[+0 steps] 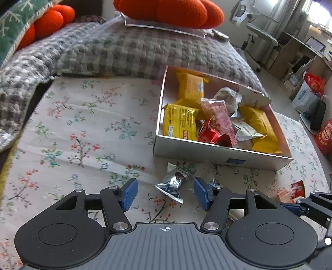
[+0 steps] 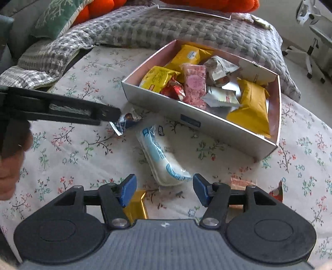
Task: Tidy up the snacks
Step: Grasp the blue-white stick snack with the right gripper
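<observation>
Currently, left gripper [image 1: 166,193] points down at a small silver-and-blue foil snack packet [image 1: 173,183] lying on the floral bedsheet [image 1: 83,128]; fingers stand apart, the packet lies between the blue pads [image 1: 130,193] with clear gaps on both sides, not pressed. Print on the packet too small and crumpled to read.

Right gripper [image 2: 165,192]: fingers apart, nothing clamped. A white-and-blue snack pouch [image 2: 164,157] lies on the sheet with its near end just between the fingertips, not touched. Blue lettering on the pouch, not legible. A gold-coloured wrapper [image 2: 136,204] sits under the left finger of this gripper; a pale orange-pink wrapper [image 2: 240,183] shows beside the right one.

Open cardboard box [image 2: 186,108] rests on the sheet just beyond both loose snacks. It has a small blue label on its near wall, text unreadable. Inside: several yellow packets [image 1: 180,122], a pink packet [image 1: 220,118], a red foil packet [image 1: 209,133], white wrappers [image 1: 244,129]. Writing on them is blurred.

Right wrist view: left gripper's black frame and the hand [image 2: 11,162] holding it cross in from the left, covering part of the foil packet.

Surroundings: grey checked blanket [image 1: 128,49], orange cushions [image 1: 172,12], green snowflake pillow [image 1: 12,27], office chair [image 1: 255,31], bags on the floor [image 1: 311,97].
</observation>
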